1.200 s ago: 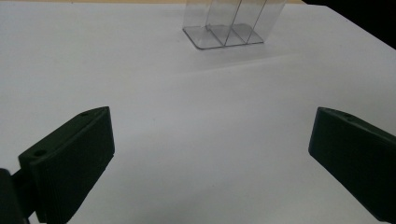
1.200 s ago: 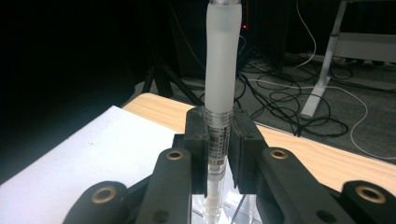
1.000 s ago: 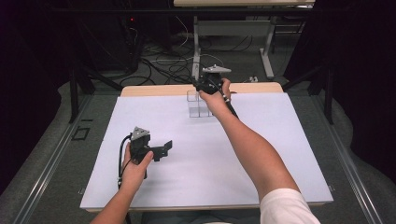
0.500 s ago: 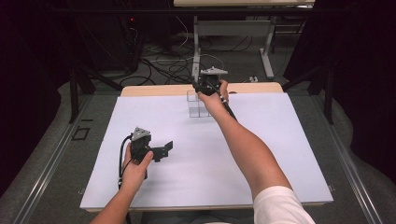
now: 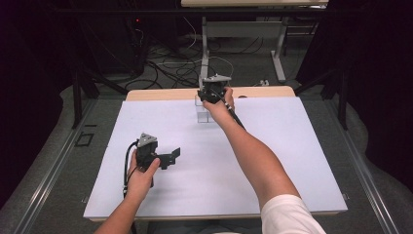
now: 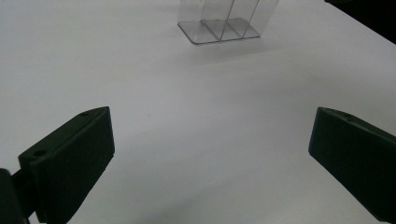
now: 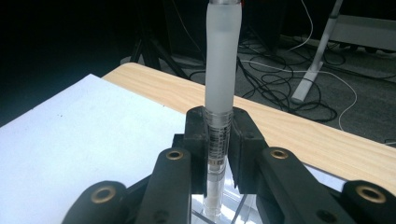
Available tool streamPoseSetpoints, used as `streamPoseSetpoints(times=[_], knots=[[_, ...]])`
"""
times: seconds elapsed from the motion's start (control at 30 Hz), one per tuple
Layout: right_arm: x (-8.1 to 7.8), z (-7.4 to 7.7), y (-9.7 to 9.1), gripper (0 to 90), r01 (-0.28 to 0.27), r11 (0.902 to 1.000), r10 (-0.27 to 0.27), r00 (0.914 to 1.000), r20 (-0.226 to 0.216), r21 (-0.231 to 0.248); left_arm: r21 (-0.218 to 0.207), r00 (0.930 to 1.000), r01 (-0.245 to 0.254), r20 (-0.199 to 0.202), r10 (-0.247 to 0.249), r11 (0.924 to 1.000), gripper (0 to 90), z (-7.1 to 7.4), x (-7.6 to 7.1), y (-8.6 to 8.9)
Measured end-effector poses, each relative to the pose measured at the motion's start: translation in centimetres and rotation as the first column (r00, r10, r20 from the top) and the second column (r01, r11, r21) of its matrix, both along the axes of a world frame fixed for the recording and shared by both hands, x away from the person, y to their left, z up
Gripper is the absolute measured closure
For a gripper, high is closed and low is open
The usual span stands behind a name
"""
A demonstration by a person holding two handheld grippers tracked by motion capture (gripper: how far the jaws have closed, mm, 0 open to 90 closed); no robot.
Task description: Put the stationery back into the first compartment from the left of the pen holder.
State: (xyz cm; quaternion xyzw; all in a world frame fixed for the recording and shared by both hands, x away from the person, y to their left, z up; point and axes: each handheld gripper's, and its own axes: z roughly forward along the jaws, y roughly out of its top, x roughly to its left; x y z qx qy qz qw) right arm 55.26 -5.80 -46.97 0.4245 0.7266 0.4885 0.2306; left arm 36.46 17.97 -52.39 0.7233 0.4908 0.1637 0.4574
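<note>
White sheet over a wooden table (image 5: 160,93), dark room with cables on the floor behind. My right gripper (image 7: 218,140) has its jaws pinched on a pen (image 7: 222,70), frosted cap up, barcode label at the pinch, held upright; its lower tip sits just above or inside the clear divided holder (image 6: 219,25), can't tell if it touches the bottom. From the high view the right gripper (image 5: 213,90) is at the far edge of the sheet directly over that holder (image 5: 204,114), arm stretched out. I read this as the insertion step: pen being lowered into one compartment, which one I can't tell. Next move, as I judge it: keep the pen vertical, sink it until it seats, then part the jaws and lift straight up so the holder doesn't tip. My left gripper (image 6: 210,158) has jaws spread wide with nothing between them, hovering over bare sheet near the front left (image 5: 158,156), well apart from the holder. Risk: light plastic holder may slide.
</note>
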Motion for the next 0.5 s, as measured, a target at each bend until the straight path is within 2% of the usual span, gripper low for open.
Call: streamPoseSetpoints(times=[0.33,0.5], knots=[[0.07,-0.53,0.29,78.8,-0.012,0.9996,0.012,0.9999,-0.009,-0.027,0.002,1.0,0.0,-0.003,0.0,1.0,0.2,-0.03,0.01,0.01],[-0.09,-0.4,0.06,64.5,-0.021,0.9989,0.02,0.9996,-0.022,-0.042,-0.001,1.0,-0.003,-0.008,0.003,1.0,0.2,-0.07,0.03,-0.03]])
